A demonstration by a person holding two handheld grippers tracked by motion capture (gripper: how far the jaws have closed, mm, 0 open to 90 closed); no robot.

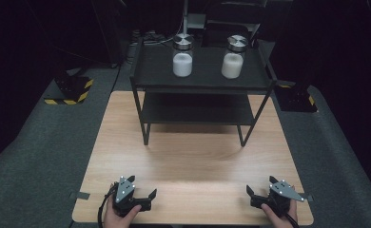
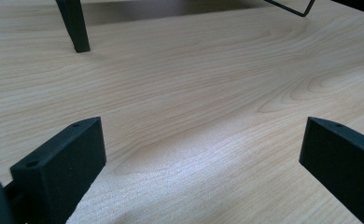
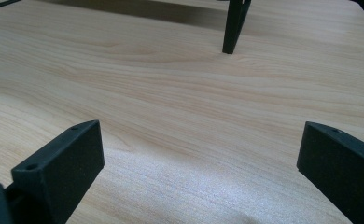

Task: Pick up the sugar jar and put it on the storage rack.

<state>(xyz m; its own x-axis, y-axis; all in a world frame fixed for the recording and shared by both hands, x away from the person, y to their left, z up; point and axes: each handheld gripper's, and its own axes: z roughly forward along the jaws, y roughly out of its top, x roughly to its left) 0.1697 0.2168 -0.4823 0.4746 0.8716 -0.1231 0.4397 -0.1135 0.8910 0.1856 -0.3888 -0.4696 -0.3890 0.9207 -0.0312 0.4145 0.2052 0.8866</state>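
Note:
Two glass jars with metal lids, each part full of white powder, stand on the top shelf of a black two-tier rack (image 1: 199, 88): a left jar (image 1: 182, 56) and a right jar (image 1: 234, 57). The rack stands at the far half of a wooden table (image 1: 193, 156). My left gripper (image 1: 142, 186) rests near the table's front left edge, jaws wide open and empty (image 2: 203, 140). At the front right, my right gripper (image 1: 260, 185) is likewise open with nothing between its jaws (image 3: 201, 140). A rack leg (image 2: 75, 25) shows ahead of the left gripper, another leg (image 3: 234, 25) ahead of the right.
Bare wood lies between the grippers and the rack. The rack's lower shelf (image 1: 198, 110) holds nothing. On the grey carpet, black stands with yellow-striped bases sit at the left (image 1: 72, 90) and right (image 1: 297, 99) of the table.

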